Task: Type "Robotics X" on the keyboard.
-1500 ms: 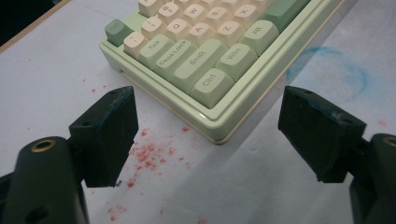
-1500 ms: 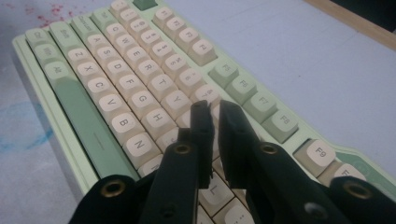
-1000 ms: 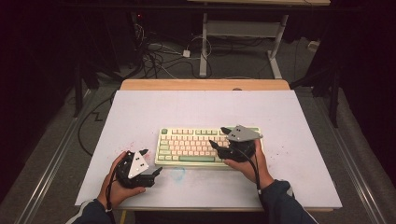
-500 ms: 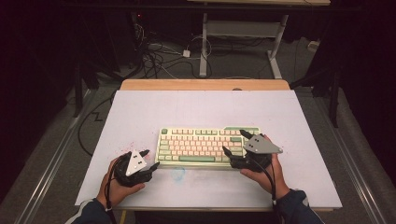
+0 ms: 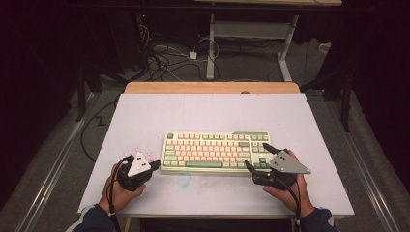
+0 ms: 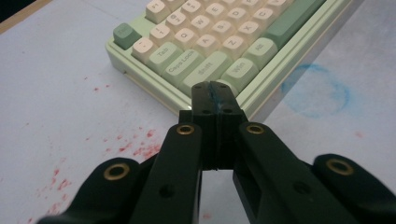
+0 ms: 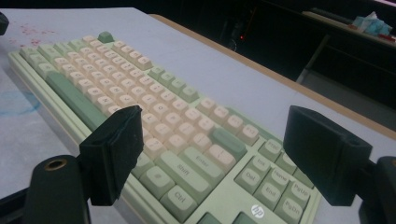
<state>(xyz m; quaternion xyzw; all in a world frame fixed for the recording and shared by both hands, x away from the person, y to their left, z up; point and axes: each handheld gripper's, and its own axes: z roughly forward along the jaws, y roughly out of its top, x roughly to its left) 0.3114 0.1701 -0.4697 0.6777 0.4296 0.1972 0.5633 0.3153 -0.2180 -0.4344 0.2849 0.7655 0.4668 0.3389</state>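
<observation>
A pale green keyboard [image 5: 215, 152] with cream and green keys lies flat at the table's middle. My left gripper [image 5: 157, 165] sits just off its front left corner. In the left gripper view the keyboard [image 6: 210, 46] lies ahead and my left gripper [image 6: 215, 93] has its jaws pressed together, just closed, with nothing between them. My right gripper [image 5: 256, 155] is at the keyboard's right end. In the right gripper view the keyboard [image 7: 163, 121] stretches away. There my right gripper [image 7: 212, 126] stands wide open after opening further, its pads clear of the keys.
A white sheet [image 5: 203, 111] covers the table, with a wooden edge [image 5: 212, 87] at the far side. Red specks [image 6: 135, 149] mark the sheet near the left gripper. A blue ring smudge [image 5: 185, 180] lies in front of the keyboard. Cables [image 5: 164, 58] lie on the floor beyond.
My right gripper has slid rightward along the keyboard to its right end. The left gripper stayed in place and its jaws came together.
</observation>
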